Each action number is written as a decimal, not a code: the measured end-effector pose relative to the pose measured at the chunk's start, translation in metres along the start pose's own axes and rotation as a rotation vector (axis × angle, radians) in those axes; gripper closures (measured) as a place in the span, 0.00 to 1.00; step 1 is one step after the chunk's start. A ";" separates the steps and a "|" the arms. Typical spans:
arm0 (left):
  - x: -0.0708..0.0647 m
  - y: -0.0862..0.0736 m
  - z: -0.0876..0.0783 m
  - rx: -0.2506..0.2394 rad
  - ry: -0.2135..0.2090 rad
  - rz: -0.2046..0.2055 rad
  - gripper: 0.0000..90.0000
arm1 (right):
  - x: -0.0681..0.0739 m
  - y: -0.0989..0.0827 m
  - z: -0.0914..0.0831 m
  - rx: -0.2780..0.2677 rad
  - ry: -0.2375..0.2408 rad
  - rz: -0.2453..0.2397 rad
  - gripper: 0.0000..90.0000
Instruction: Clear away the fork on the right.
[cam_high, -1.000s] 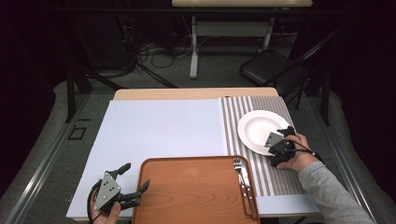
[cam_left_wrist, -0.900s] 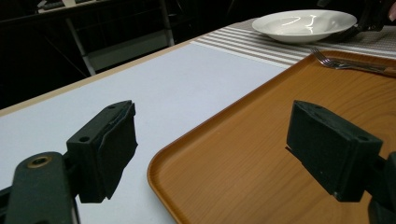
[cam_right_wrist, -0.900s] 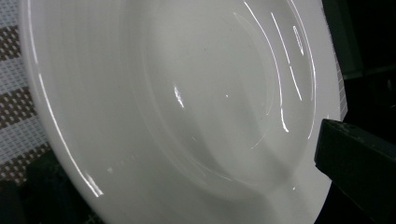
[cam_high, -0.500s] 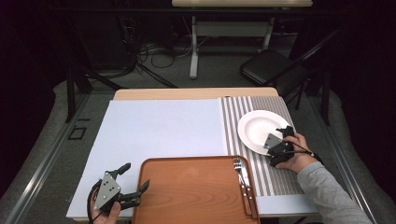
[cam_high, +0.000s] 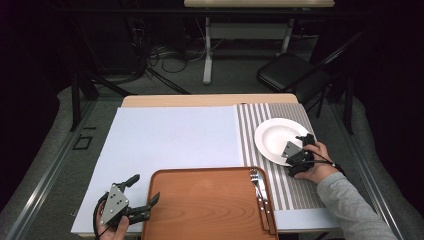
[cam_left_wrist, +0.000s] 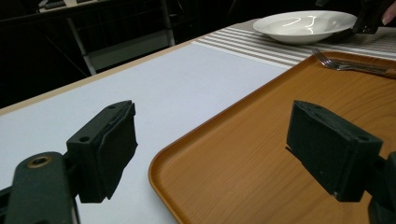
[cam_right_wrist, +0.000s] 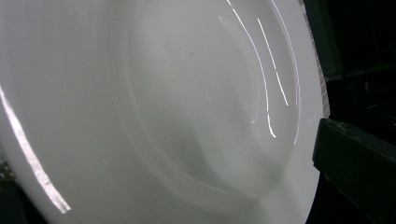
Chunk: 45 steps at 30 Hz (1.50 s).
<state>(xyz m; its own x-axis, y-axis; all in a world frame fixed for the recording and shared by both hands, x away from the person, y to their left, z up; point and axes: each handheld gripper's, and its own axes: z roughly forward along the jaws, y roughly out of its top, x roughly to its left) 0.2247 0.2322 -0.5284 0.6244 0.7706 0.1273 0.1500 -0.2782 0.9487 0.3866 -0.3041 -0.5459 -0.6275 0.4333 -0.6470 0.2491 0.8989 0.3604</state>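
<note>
My left gripper (cam_high: 145, 189) is low at the near left of the table, open, its jaws straddling the left rim of an orange-brown tray (cam_high: 200, 210). In the left gripper view that gripper (cam_left_wrist: 217, 149) holds nothing, with the tray (cam_left_wrist: 261, 154) corner between its black pads. A fork and knife (cam_high: 261, 197) lie along the tray's right side. A white plate (cam_high: 275, 139) rests on the striped mat, and my right gripper (cam_high: 300, 152) sits at its near right rim. In the right gripper view the plate (cam_right_wrist: 163, 102) is very close and one finger (cam_right_wrist: 355, 172) stands wide at the rim's right; the other is hidden.
A pale blue sheet (cam_high: 170, 140) covers the table's left and middle. The striped mat (cam_high: 300, 190) runs down the right side. Beyond the far edge are a dark chair (cam_high: 290, 70), table legs and cables on the floor.
</note>
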 end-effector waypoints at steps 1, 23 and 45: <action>0.000 0.000 0.000 0.000 0.000 0.000 0.17 | 0.000 0.000 0.000 0.000 -0.001 0.003 0.00; 0.000 0.000 0.000 0.000 0.002 0.002 0.17 | 0.000 0.001 0.000 -0.005 -0.001 -0.006 0.01; 0.000 0.000 0.000 -0.001 0.003 0.001 0.17 | -0.009 0.006 -0.012 -0.010 0.019 -0.021 0.19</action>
<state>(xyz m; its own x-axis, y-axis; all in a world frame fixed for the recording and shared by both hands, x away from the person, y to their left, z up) 0.2247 0.2321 -0.5285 0.6224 0.7720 0.1288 0.1490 -0.2784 0.9488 0.3846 -0.3036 -0.5299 -0.6465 0.4130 -0.6415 0.2286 0.9070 0.3536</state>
